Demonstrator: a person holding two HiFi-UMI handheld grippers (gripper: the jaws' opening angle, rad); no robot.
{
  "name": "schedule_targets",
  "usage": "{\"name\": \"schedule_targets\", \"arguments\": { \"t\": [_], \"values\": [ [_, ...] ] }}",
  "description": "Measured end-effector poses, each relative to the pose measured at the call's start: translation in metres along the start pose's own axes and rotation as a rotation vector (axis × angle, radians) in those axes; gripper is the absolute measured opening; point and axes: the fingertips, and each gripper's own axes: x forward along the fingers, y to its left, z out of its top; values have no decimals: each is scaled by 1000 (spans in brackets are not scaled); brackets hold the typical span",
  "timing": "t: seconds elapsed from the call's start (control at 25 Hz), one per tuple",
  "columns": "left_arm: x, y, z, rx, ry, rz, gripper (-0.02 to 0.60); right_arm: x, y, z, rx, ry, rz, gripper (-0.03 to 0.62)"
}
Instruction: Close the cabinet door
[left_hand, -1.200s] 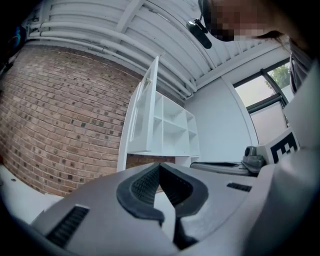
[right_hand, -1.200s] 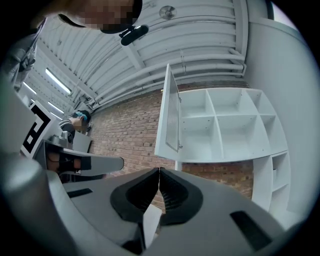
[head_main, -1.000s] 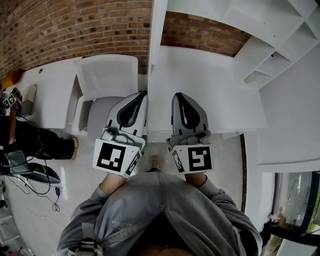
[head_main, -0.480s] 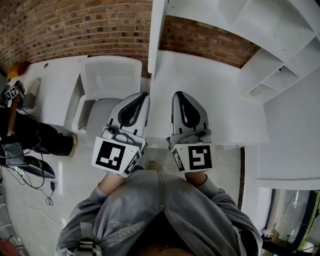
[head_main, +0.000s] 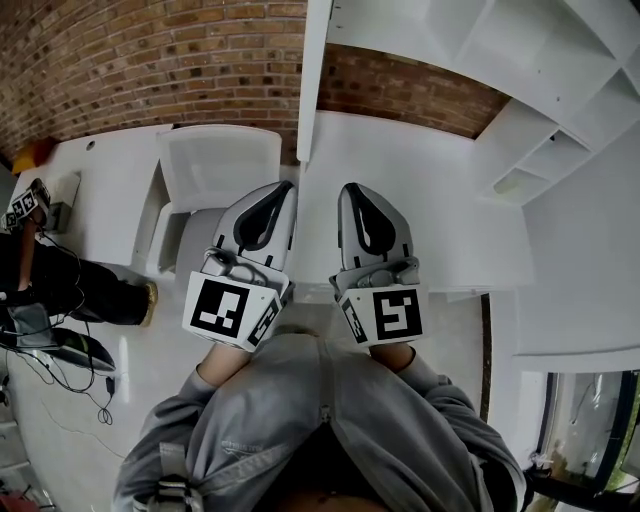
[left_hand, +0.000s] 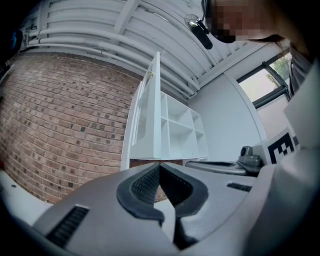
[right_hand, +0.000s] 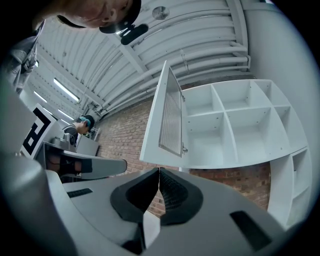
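The grey left gripper (left_hand: 160, 166) and grey right gripper (right_hand: 159, 171) sit side by side, jaws clenched together on nothing. Ahead, the flat white cabinet door (right_hand: 167, 117) stands swung open from the left edge of the white shelved cabinet (right_hand: 240, 125) on a red brick wall (head_main: 150, 60)

Bright, even light throughout; strong fisheye bending with dark corners, perhaps slightly soft.

brick wall (head_main: 150, 60): rough, matt red-brown brick
cabinet door (right_hand: 155, 125): smooth white board, ribbed grille panel
cabinet (right_hand: 235, 125): smooth matt white board
left gripper (left_hand: 160, 164), right gripper (right_hand: 159, 170): smooth grey plastic
pads (left_hand: 145, 185): black, ribbed, rubbery
sweatshirt (head_main: 320, 430): grey matt cloth
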Motion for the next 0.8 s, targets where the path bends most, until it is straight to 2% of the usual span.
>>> {"name": "schedule_targets", "arguments": {
  "t": [0.32,0.52,0.8],
  "values": [
    [6,9,15,7,-24,-25,6,15,6,14,-12,-25,-7,28],
    [8,10,26,26,-38,-40,6,20,7,25,18,-40,11,28],
    [14,6,50,39,-61,-82,6,28,-2,57,16,-83,3,29]
  ]
}}
